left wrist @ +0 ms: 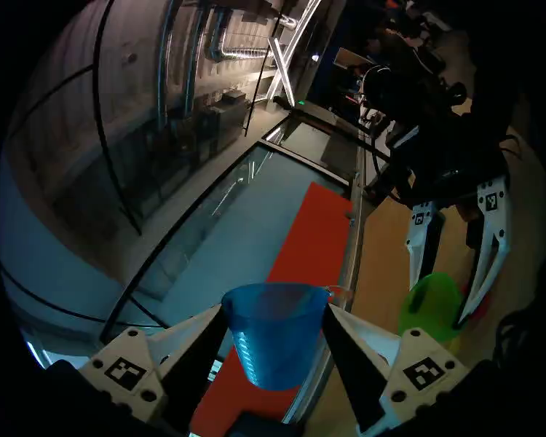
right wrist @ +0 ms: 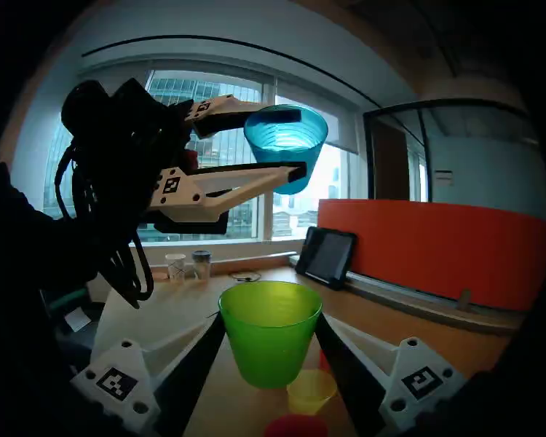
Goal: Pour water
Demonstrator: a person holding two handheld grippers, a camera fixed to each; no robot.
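Blue cup (left wrist: 273, 353) — clamped snugly (left gripper (left wrist: 274, 313)).

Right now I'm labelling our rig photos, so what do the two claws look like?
Both the left claw and right claw have white, tapering fingers with dark inner faces. Each finger base carries a square black-and-white marker. Behind the left claw sits a black housing trailing black cables.

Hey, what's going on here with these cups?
A person is working two handheld grippers. The left gripper is clamped on a translucent blue plastic cup, held high above a green plastic cup that the right gripper grips over a wooden table. The blue cup sits roughly upright, and no water is falling. A small yellow cup and a red cup stand below.
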